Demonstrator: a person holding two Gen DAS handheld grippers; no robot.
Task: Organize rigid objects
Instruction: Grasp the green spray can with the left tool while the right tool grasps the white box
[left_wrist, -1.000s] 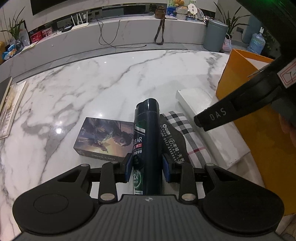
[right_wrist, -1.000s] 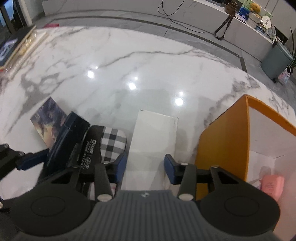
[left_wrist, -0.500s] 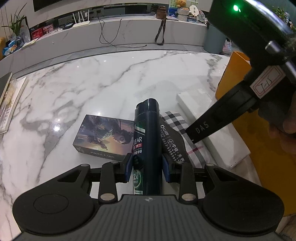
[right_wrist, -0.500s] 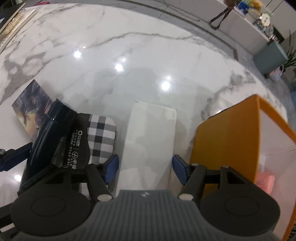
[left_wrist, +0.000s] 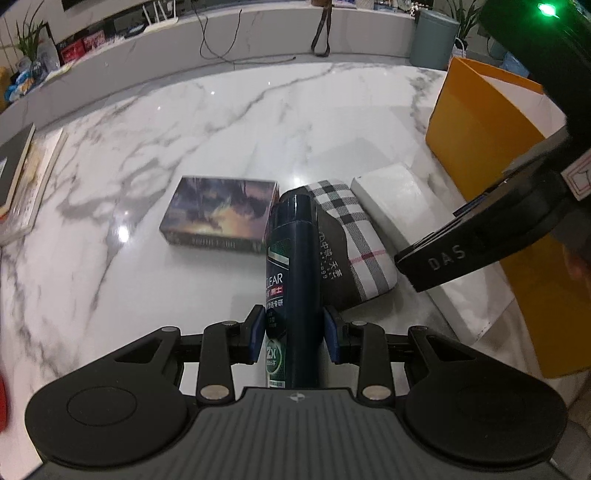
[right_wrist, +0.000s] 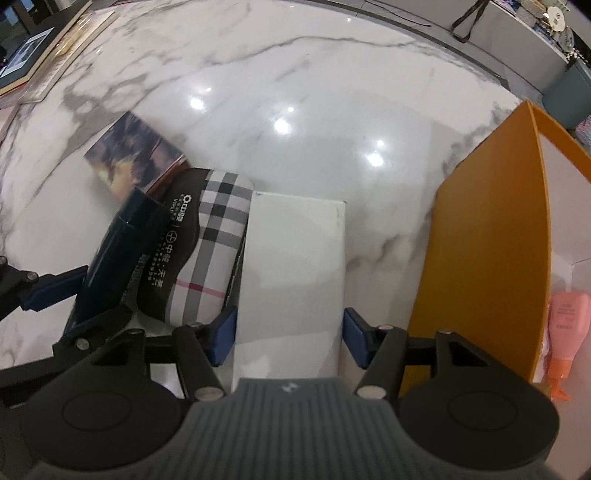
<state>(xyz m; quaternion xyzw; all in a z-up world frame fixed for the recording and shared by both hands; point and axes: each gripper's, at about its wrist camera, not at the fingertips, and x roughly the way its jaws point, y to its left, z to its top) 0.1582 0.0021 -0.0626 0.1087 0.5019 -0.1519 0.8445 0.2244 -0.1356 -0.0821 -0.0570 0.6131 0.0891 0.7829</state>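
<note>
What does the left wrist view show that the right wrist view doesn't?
Left wrist only: the green-and-white label on the dark blue shampoo bottle, clamped by the left gripper, and the grey bin beyond the table.

Right wrist only: the pink tube inside the orange box, and the right gripper open around the white rectangular box.

Both: the bottle, the plaid pouch, the white box, the picture-printed box, and the marble table.
</note>
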